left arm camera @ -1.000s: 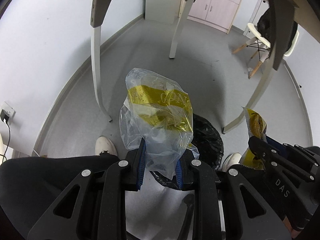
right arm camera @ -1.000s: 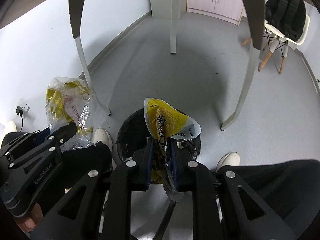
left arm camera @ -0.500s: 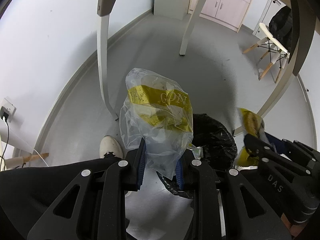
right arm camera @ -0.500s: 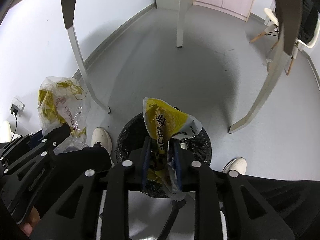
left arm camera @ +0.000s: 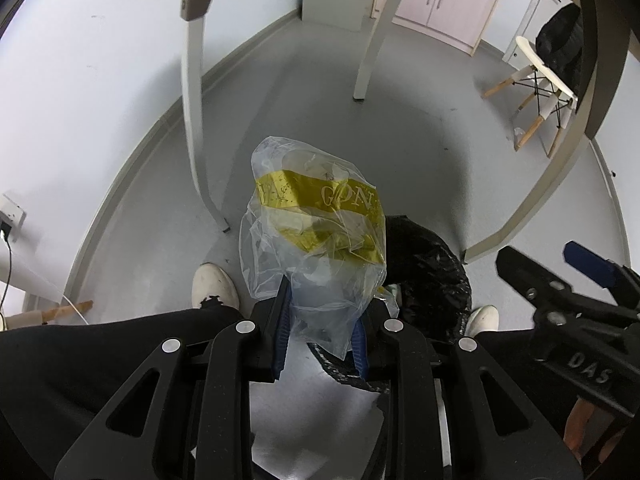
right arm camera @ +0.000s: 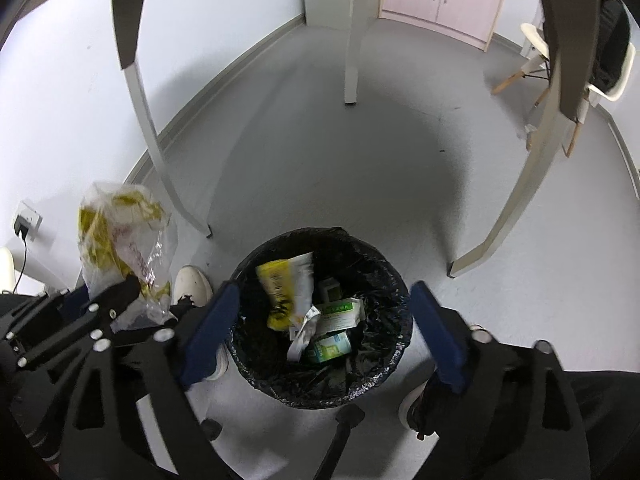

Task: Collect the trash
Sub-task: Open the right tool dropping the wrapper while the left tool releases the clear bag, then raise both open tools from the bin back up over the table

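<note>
My left gripper (left arm camera: pixel 320 326) is shut on a clear plastic bag with a yellow band (left arm camera: pixel 316 232), held up left of the bin; the bag also shows in the right wrist view (right arm camera: pixel 120 252). A round bin with a black liner (right arm camera: pixel 396 280) stands on the floor between the person's feet; part of it shows in the left wrist view (left arm camera: pixel 432 268). My right gripper (right arm camera: pixel 324 320) is open wide right above the bin. A yellow snack wrapper (right arm camera: pixel 288 284) lies inside the bin on small green and white boxes (right arm camera: pixel 340 314).
White table legs (right arm camera: pixel 160 148) stand left, behind and right of the bin on the grey floor. The person's white shoes (right arm camera: pixel 192 284) and dark trouser legs flank the bin. A chair with a black bag (left arm camera: pixel 548 64) and a pink cabinet (left arm camera: pixel 444 0) stand far back.
My right gripper has opened and the yellow snack wrapper has dropped into the bin. My left gripper still holds the plastic bag and has shifted slightly.
</note>
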A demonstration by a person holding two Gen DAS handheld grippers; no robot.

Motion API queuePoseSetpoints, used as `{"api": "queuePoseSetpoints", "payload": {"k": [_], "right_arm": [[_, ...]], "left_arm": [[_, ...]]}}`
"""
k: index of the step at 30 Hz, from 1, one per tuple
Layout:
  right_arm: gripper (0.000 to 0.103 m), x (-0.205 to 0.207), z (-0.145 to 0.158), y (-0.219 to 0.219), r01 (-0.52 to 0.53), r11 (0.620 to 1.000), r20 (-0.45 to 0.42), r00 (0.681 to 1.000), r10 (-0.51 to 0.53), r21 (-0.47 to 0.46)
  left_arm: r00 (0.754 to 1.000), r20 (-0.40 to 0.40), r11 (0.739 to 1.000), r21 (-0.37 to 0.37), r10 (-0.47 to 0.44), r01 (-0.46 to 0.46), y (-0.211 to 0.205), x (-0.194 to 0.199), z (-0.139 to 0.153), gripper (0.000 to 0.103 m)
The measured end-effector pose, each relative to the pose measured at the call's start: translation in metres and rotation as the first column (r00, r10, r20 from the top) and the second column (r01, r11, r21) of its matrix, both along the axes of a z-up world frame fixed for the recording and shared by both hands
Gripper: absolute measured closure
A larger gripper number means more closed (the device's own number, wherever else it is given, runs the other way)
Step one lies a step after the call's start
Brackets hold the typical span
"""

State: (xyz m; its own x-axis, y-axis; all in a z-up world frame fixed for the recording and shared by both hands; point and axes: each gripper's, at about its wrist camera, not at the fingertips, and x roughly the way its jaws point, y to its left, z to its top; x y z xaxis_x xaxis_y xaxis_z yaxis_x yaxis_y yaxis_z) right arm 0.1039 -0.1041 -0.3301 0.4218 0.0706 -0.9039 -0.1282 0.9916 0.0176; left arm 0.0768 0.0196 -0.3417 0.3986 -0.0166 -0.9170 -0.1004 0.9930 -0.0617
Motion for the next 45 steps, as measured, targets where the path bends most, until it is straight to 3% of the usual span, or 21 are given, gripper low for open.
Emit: {"api": "queuePoseSetpoints", "payload": {"k": [2, 17, 28, 37, 45], "right_arm": [[0.008, -0.001, 0.003, -0.009, 0.02, 1.0, 0.009, 1.0, -0.02, 0.001], [0.008, -0.016, 0.01, -0.083, 0.15, 0.989, 0.02, 0.989, -0.15, 0.004], [0.008, -0.017, 0.01, -0.101, 0.193, 0.981, 0.015, 0.981, -0.193, 0.012], [0.008, -0.016, 0.01, -0.094, 0.167, 0.986, 0.019, 0.986, -0.167, 0.003], [0.008, -0.019, 0.015, -0.091, 0.149, 0.989, 0.025, 0.988, -0.149, 0.001]], "left_arm": [[1.0, -0.004, 1.0, -0.003, -0.009, 0.009, -0.004, 0.001, -0.001, 0.078], [0.996, -0.028, 0.996, -0.033, -0.086, 0.085, -0.05, 0.012, -0.01, 0.075], [0.995, -0.017, 0.995, -0.008, -0.1, 0.1, -0.056, 0.012, -0.01, 0.042], [0.996, 0.016, 0.996, 0.008, -0.092, 0.092, -0.051, 0.01, -0.003, 0.013], [0.995, 0.056, 0.997, 0.021, -0.081, 0.08, -0.041, 0.003, 0.013, 0.006]]}}
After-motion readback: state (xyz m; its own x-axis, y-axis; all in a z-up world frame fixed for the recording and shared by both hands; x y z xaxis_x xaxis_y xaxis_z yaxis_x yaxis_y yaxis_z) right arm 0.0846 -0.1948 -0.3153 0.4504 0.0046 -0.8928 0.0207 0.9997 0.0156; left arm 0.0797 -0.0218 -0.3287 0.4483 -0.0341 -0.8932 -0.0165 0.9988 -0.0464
